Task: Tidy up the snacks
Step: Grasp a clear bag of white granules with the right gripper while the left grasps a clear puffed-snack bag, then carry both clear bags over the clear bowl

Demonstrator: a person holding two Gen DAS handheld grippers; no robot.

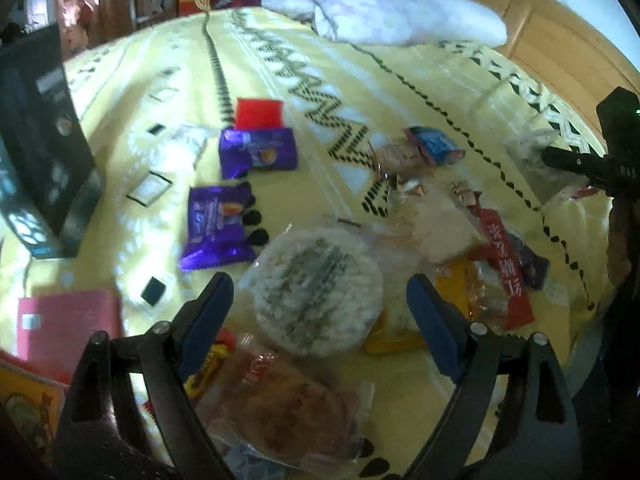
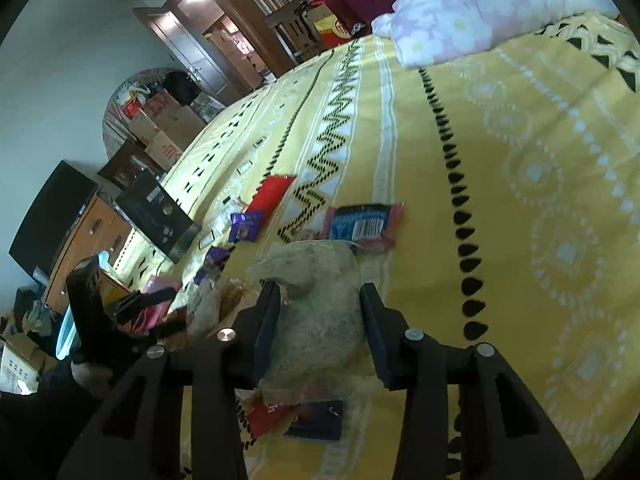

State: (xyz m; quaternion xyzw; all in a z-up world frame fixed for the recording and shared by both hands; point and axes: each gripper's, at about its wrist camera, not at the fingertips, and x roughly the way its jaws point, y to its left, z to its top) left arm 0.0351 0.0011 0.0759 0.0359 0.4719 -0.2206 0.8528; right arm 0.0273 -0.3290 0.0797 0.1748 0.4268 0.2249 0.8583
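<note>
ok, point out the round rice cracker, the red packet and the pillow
rice cracker (image 1: 316,292), left wrist view, middle of the disc
red packet (image 1: 259,113), left wrist view, middle of its face
pillow (image 1: 400,12), left wrist view, top surface

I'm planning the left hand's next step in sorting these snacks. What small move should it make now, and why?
Probably lower the left tool and close on the round rice cracker pack. Its fingers are open and already straddle that pack, which lies on top of the pile on the yellow bedspread. The right tool seems to be busy with a pale clear-wrapped snack.

Red snack wrapper: white Chinese characters, blurred; rest illegible.
</note>
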